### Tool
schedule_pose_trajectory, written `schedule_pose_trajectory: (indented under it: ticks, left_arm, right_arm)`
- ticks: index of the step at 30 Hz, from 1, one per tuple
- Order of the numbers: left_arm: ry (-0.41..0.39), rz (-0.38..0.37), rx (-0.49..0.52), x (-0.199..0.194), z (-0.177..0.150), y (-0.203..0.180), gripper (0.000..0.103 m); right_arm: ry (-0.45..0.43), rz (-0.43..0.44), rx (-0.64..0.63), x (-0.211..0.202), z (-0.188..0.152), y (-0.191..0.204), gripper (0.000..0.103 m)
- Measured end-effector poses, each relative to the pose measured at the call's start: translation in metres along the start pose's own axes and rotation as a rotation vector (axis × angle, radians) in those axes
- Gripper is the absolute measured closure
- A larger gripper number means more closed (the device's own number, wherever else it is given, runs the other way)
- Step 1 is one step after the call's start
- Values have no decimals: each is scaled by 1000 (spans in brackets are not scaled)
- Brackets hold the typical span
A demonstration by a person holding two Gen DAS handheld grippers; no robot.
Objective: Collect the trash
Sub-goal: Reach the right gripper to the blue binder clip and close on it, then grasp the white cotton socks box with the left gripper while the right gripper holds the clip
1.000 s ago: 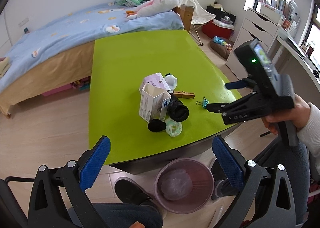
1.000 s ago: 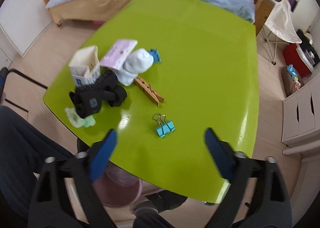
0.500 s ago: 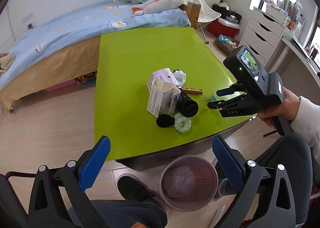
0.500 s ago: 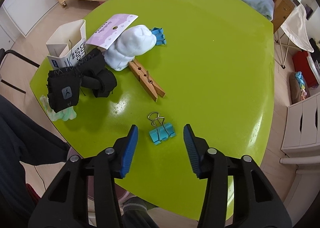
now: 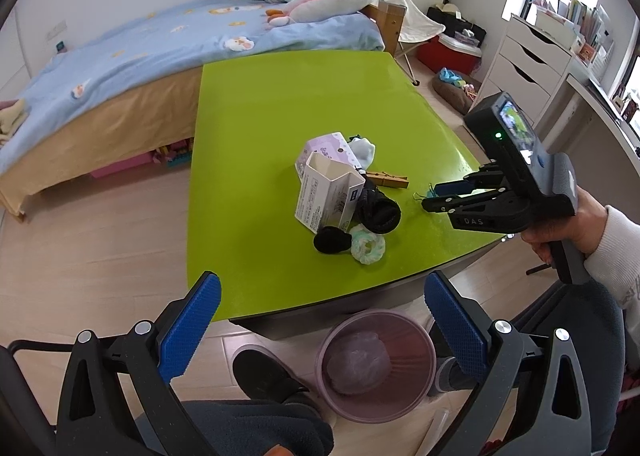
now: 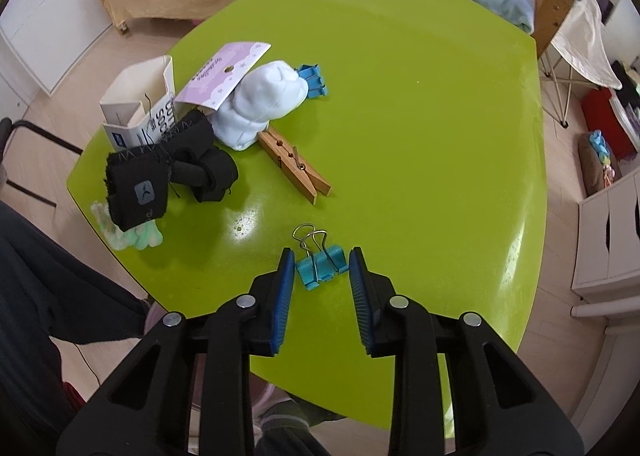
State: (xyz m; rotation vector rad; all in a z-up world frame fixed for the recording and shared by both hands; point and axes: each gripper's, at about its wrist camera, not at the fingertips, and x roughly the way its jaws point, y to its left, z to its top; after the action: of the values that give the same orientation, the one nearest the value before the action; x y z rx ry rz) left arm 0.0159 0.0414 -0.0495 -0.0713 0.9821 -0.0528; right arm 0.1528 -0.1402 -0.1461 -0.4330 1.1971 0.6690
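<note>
Barely begun: right tongs (image 6: 320,280) parted around the blue binder clip (image 6: 320,267), not yet clamped; left tongs (image 5: 320,320) spread wide above the bin (image 5: 374,364); clutter beyond untouched.

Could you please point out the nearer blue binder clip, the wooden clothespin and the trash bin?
nearer blue binder clip (image 6: 320,267): right wrist view, blue body.
wooden clothespin (image 6: 294,163): right wrist view, mid-length.
trash bin (image 5: 416,326): left wrist view, far rim.

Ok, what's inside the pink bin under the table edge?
The pink bin holds one crumpled, translucent plastic wad. Anything beneath that wad is hidden.
</note>
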Motion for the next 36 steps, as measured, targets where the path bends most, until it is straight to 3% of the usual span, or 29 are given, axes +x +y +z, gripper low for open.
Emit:
schedule_pose_trajectory:
  ticks: [13, 21, 29, 36]
  left_arm:
    - [14, 30, -45, 17, 33, 12, 6]
    - [72, -10, -110, 44, 64, 25, 6]
    - [170, 22, -167, 84, 89, 33, 6]
    - [282, 23, -228, 114, 89, 38, 33]
  right_arm:
    - [-80, 82, 122, -42, -28, 10, 75]
    - [-84, 90, 147, -45, -44, 11, 75]
    - [-89, 83, 165, -49, -48, 9, 75]
    - [-92, 84, 179, -50, -50, 3, 75]
